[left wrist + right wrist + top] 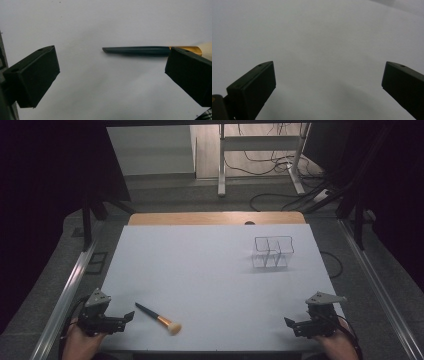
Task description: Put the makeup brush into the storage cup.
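Observation:
A makeup brush (159,318) with a dark handle, gold ferrule and pale bristles lies flat on the white table sheet (210,270) near the front left. My left gripper (126,318) rests at the front left corner, open, pointing toward the brush and a short way from its handle tip. In the left gripper view the brush (140,50) lies crosswise ahead of the wide-apart jaws, its bristle end partly behind the right jaw. A clear two-compartment holder (272,252) stands at the back right. My right gripper (290,324) sits at the front right, open, with bare sheet (324,50) between its jaws.
The wooden table edge (215,218) shows beyond the sheet. Metal rails (70,285) run along both sides of the table. Cables and a desk frame (260,150) lie on the floor behind.

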`<act>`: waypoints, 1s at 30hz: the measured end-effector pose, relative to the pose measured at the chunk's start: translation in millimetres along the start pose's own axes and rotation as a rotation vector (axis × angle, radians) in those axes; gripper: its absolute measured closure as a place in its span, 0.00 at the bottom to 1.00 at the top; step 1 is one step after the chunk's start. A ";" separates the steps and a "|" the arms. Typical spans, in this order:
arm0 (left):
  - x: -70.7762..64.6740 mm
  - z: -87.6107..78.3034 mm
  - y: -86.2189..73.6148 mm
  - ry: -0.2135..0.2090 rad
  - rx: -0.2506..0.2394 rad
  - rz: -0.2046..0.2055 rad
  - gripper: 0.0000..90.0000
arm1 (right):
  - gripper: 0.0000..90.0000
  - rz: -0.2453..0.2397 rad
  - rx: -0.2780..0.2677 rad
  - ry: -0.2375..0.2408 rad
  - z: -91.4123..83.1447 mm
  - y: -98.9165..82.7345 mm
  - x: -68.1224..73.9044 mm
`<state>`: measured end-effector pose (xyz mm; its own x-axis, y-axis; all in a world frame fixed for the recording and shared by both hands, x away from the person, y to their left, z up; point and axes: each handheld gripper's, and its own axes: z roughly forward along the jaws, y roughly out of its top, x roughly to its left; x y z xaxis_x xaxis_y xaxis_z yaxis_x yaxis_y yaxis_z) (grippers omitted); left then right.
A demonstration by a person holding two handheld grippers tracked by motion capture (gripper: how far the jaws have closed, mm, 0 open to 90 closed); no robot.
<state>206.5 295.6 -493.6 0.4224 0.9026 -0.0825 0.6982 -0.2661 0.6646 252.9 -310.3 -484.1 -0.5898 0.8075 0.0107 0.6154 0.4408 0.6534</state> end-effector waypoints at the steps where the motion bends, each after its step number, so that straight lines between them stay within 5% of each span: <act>1: 0.0 0.0 0.0 0.000 0.000 0.000 0.00 | 0.00 0.000 0.000 0.000 0.0 0.0 0.0; 12: -0.9 0.2 -2.0 -0.028 -0.006 0.048 0.00 | 0.00 -0.010 0.004 -0.009 0.2 1.3 0.9; 30: 1.0 4.0 -4.1 -0.030 -0.013 0.037 0.00 | 0.00 -0.017 0.005 -0.017 1.8 2.1 2.1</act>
<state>206.4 296.3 -499.5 0.4645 0.8820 -0.0797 0.6745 -0.2940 0.6772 253.9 -307.0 -484.1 -0.5911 0.8065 -0.0127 0.6083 0.4560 0.6496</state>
